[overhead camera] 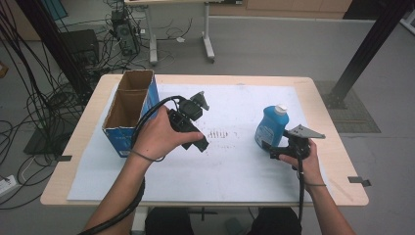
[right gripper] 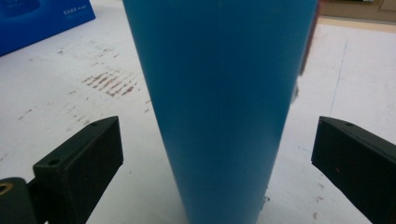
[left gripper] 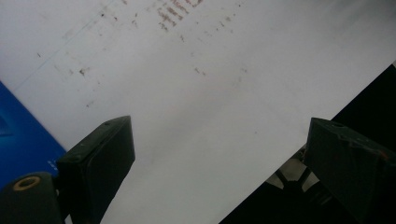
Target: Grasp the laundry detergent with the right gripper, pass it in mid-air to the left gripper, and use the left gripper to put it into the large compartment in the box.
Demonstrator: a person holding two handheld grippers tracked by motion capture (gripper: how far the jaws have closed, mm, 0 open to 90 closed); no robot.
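I find no legible text: the label on the blue bottle [overhead camera: 270, 128] and the print on the blue carton [overhead camera: 128, 112] are too blurred to read.

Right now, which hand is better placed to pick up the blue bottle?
The right. The right tongs stand open with the bottle upright between the jaws, not yet clamped. The left tongs are open over bare white sheet, near the box and well apart from the bottle.
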